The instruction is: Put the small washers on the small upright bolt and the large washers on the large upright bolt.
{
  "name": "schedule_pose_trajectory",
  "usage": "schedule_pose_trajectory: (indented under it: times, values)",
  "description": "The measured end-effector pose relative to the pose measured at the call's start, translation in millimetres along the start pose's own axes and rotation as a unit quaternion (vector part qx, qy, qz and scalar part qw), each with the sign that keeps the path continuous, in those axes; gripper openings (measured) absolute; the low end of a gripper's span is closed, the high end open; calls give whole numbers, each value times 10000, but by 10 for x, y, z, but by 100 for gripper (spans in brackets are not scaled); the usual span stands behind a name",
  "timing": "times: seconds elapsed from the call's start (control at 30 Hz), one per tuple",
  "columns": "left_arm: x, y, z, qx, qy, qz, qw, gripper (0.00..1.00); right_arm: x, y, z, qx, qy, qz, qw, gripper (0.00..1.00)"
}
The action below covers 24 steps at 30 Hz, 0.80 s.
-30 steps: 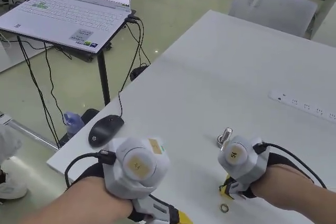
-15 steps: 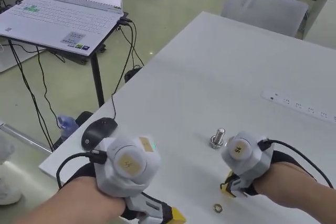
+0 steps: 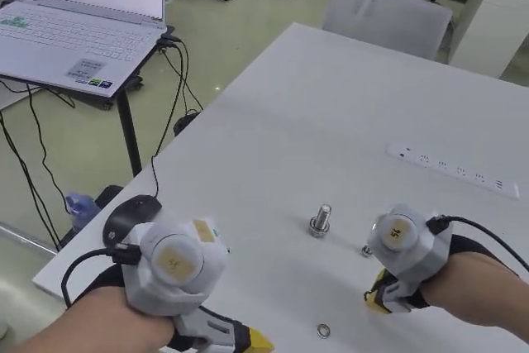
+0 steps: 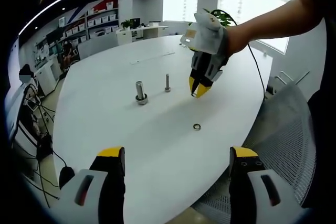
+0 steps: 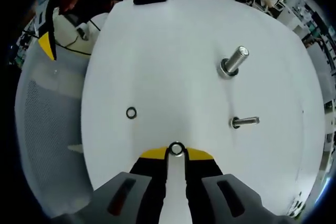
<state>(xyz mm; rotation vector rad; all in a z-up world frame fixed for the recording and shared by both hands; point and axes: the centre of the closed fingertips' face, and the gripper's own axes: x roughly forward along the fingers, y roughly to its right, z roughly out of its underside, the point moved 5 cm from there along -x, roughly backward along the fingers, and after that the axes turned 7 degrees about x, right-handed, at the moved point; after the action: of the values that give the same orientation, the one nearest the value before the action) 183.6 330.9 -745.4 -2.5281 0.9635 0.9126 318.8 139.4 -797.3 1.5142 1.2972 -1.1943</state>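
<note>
Right gripper (image 5: 176, 153): pinching a washer (image 5: 176, 149). Left gripper (image 4: 177, 156): spread, empty. Step: washer delivery. Next, likely: centre its hole over small bolt (image 5: 244, 122) or large bolt (image 5: 233, 61), whichever fits, then release.

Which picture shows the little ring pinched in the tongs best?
The right gripper view. The washer sits close, pinched at the tips of the right tongs. In the left gripper view those tongs are far off and the washer is too small to tell. In the head view the tongs hide it.

Left gripper (image 4: 170, 153) wide, right gripper (image 5: 176, 153) clamped
</note>
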Motion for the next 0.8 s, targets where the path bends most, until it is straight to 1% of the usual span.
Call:
schedule_pose_trajectory:
  times: [0.1, 0.2, 0.33, 0.47, 0.6, 0.67, 0.8]
  values:
    - [13, -19, -3, 18, -9, 11, 10000, 82, -50, 64, 95, 61, -41, 40, 10000, 13]
    - [24, -27, -11, 30, 3, 22, 10000, 82, -80, 118, 154, 178, -59, 58, 9998, 13]
    - [52, -40, -9, 95, -44, 46, 9999, 82, -128, 168, 181, 249, -37, 87, 9996, 13]
    - [70, -50, -18, 98, -43, 52, 9999, 82, -137, 205, 169, 258, -24, 75, 9996, 13]
    - [86, -50, -26, 68, -35, 57, 10000, 82, -142, 303, 129, 238, 3, 119, 9996, 13]
    - [95, -46, -39, 46, 10, 63, 10000, 83, -158, 346, 105, 246, 22, 142, 9996, 13]
    - [116, -54, -32, 56, -29, 62, 10000, 83, -205, 461, 36, 230, 68, 186, 9995, 13]
